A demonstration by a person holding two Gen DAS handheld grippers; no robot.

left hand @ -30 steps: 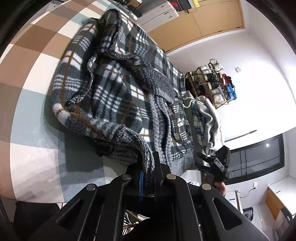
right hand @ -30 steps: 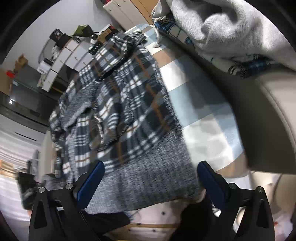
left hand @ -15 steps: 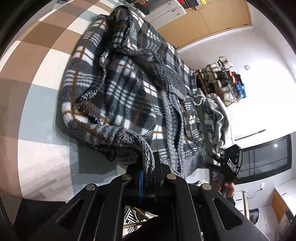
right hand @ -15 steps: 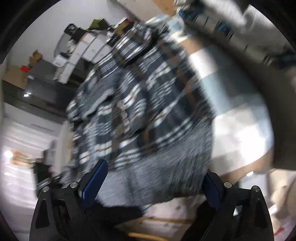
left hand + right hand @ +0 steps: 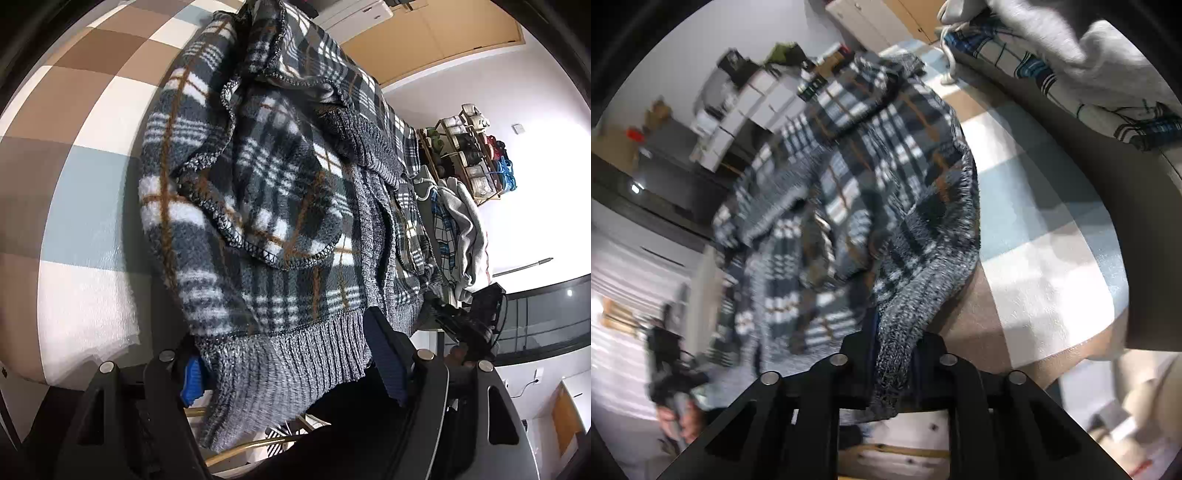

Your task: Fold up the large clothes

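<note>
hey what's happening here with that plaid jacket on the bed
A person with a gripper in each hand is folding a plaid fleece jacket on a checked bedspread. The right gripper has just closed on the jacket's grey ribbed hem and pinches it. The left gripper has just opened; the hem hangs between its spread jaws, unpinched. More clothes are piled beyond the jacket.

Both wrist cameras look steeply down, close, sharing the plaid jacket (image 5: pixel 266 206).
</note>
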